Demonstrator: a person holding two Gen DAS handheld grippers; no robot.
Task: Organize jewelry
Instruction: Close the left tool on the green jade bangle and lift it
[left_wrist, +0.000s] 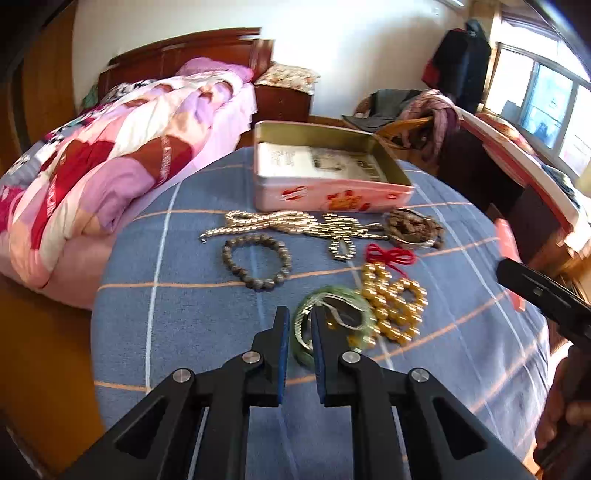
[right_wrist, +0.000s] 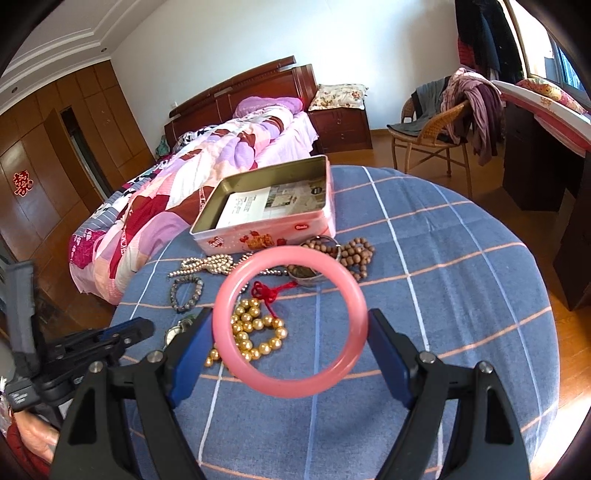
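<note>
Gripping a pink bangle across its width, the right gripper holds it raised above the counter, its blue-padded fingers spread wide and pressed against the ring's left and right outer edges. Through the ring, a heap of gold beads with a red knotted cord shows on the blue checked cloth below. Beyond them stands an open pink tin with a printed sheet lying in its bottom; it sits near the counter's far edge, next to the bed. Just in front of the tin lie a long silvery chain, a dark grey bead bracelet and a pile of brown wooden beads heaped around a metal bangle. The left gripper is low over the near part of the counter, its fingers at a narrow gap and holding nothing; the right-hand finger overlaps a green bangle that lies flat with a silvery watch band coiled inside it, touching the gold beads. Whether that finger touches the green bangle cannot be told. A wicker chair draped with clothes stands well beyond the counter.
</note>
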